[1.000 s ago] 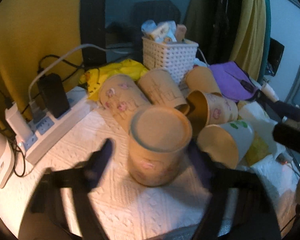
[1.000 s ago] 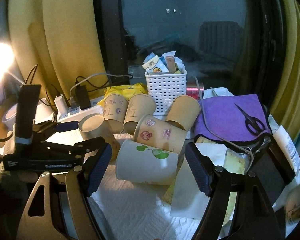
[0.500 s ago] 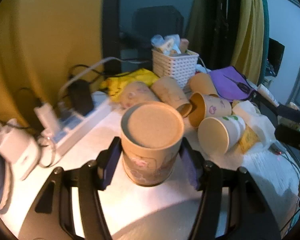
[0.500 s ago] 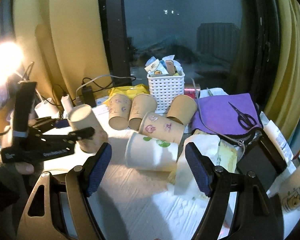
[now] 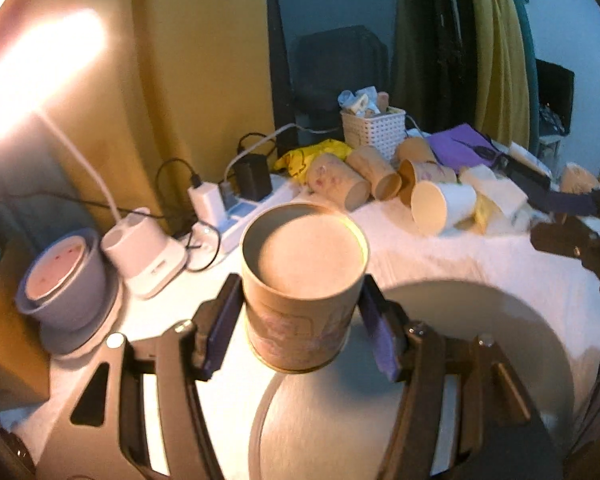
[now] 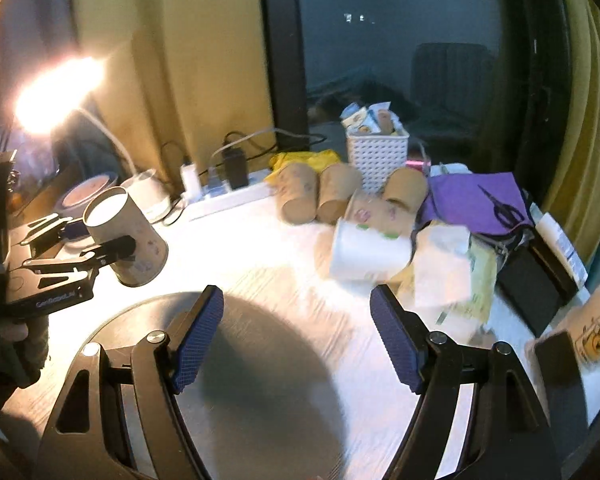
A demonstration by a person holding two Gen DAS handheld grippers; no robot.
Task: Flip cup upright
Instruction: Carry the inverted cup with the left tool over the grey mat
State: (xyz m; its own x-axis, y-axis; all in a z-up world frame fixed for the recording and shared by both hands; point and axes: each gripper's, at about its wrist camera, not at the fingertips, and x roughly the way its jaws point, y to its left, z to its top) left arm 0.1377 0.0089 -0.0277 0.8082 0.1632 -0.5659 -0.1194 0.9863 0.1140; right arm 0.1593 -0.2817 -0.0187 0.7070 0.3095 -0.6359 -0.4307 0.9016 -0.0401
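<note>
Left tongs [image 5: 300, 320] around inverted cup [image 5: 302, 292], airborne from right-wrist view.

Open tabletop [image 6: 268, 280] is lying ahead of the right gripper [image 6: 296, 336]. Tipped cups [image 6: 340, 200] and a white basket [image 6: 376, 154] are crowding its one o'clock; a power strip [image 6: 228, 196] is sitting at eleven; the left gripper [image 6: 100, 254] is blocking nine o'clock.

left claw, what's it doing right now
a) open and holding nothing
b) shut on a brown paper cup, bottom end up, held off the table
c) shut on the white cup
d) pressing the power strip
b: the left claw is clamped on the brown paper cup, closed base uppermost, and the right wrist view shows the cup held above the table.
</note>
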